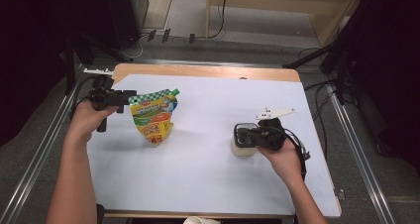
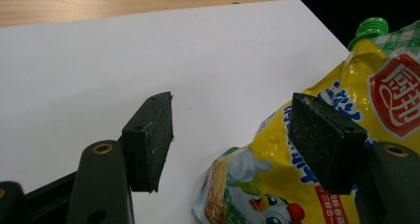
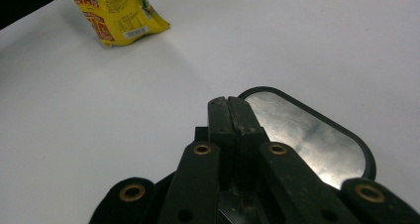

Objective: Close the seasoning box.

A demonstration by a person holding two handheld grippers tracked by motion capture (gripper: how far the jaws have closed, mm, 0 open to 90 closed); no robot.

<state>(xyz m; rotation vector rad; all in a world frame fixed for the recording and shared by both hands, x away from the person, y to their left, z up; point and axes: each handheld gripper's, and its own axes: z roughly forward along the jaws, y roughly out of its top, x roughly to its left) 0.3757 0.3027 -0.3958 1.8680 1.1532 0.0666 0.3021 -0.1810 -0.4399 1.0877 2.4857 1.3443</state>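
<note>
The left hand-held gripper (image 2: 233,135) has its jaws spread wide, holding nothing, with a yellow sauce pouch (image 2: 317,149) standing just beside one jaw on the white desk (image 1: 208,174). The right hand-held gripper (image 3: 231,116) has its jaws pressed together above a cup (image 1: 241,147) with a foil lid (image 3: 307,130), well apart from the pouch.

Bare table (image 1: 198,169) between pouch (image 1: 153,117) and container (image 1: 243,143)

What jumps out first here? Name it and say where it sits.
The bright yellow pouch with a green cap stands left of centre on the white table, with the open left gripper at its top edge. Right of centre, the shut right gripper sits over a pale cup.
</note>
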